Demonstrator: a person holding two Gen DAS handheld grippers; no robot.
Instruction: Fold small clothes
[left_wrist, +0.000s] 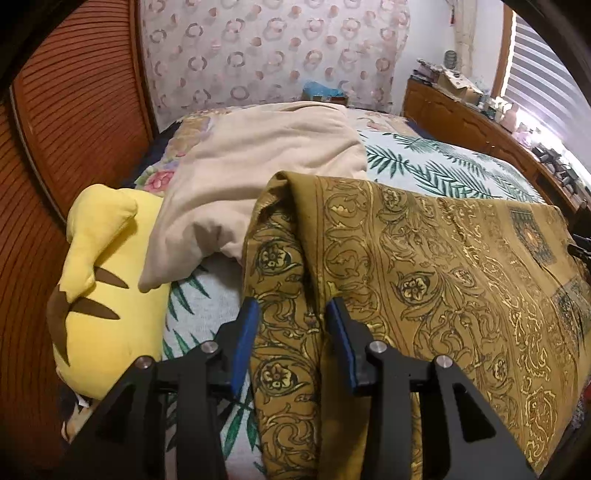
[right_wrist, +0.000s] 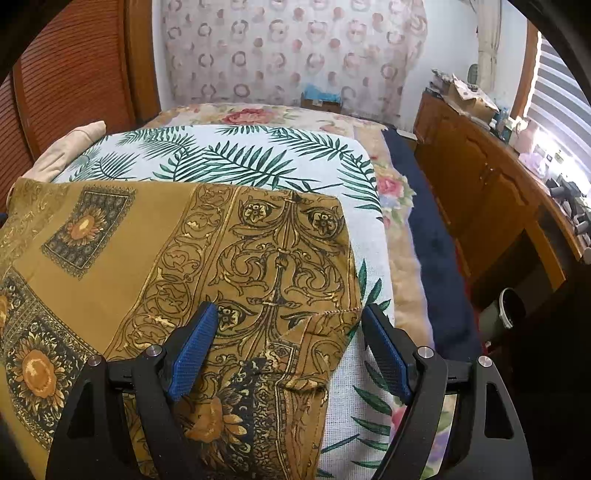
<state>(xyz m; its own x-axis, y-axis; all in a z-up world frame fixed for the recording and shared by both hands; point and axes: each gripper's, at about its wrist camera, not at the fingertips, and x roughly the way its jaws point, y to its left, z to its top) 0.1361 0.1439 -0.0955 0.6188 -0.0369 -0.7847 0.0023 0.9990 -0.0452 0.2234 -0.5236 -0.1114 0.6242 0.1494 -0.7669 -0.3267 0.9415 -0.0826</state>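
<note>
A mustard cloth with gold scrollwork and sunflower squares (left_wrist: 424, 266) lies folded on the palm-leaf bedspread (left_wrist: 424, 162). In the left wrist view its left edge rises in a thick fold that runs between the blue pads of my left gripper (left_wrist: 292, 302). The pads stand just off the fold on either side and do not squeeze it. In the right wrist view my right gripper (right_wrist: 290, 310) is wide open above the cloth's (right_wrist: 229, 251) near right corner. Its left pad is over the cloth and its right pad is over the bedspread (right_wrist: 229, 158).
A yellow plush toy (left_wrist: 99, 280) lies at the left, against a beige garment (left_wrist: 258, 162) heaped behind the mustard cloth. A slatted wooden door (left_wrist: 74, 110) is on the left. A wooden cabinet (right_wrist: 480, 192) with clutter stands to the right of the bed, and a dark blue blanket (right_wrist: 432, 240) lies along that side.
</note>
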